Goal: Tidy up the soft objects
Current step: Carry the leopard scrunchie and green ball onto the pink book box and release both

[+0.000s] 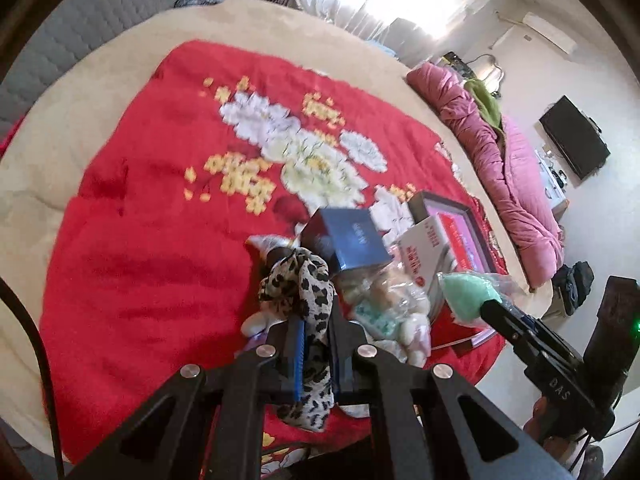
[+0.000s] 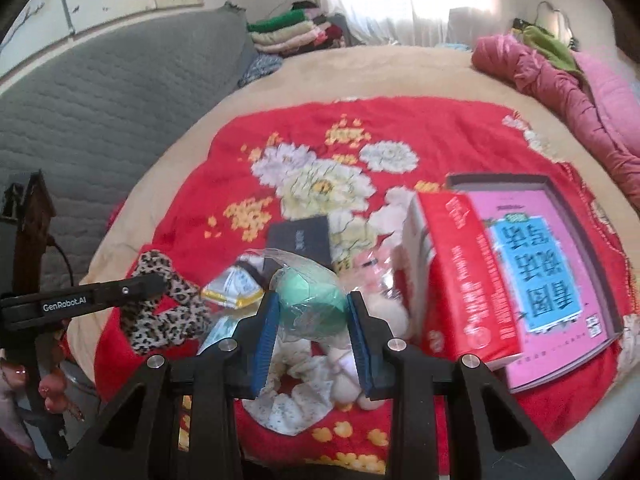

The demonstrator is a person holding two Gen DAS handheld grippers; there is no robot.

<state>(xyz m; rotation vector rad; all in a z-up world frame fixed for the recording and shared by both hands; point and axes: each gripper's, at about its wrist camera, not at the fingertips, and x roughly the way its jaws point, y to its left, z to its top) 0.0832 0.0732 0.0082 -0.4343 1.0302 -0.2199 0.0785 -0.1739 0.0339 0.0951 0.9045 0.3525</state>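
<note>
Left gripper [image 1: 314, 344] fingers pinch the leopard-print fabric scrunchie [image 1: 298, 292], lifted over the red floral blanket [image 1: 160, 264]. Right gripper [image 2: 312, 332] fingers squeeze the mint-green sponge in clear plastic wrap [image 2: 310, 300] above the pile. Risks: slick wrap could slip out; dangling scrunchie loop may snag the dark blue box [image 1: 348, 240].

Red floral blanket [image 2: 280, 128] spread over a beige quilt [image 2: 360, 68]. 1 dark blue box [image 1: 348, 240], 1 red carton [image 2: 468, 276] beside a shallow tray holding a pink booklet [image 2: 560, 276]. Pink duvet [image 1: 500, 168] bunched at the bed's edge; folded blankets [image 2: 288, 32] stacked behind.
</note>
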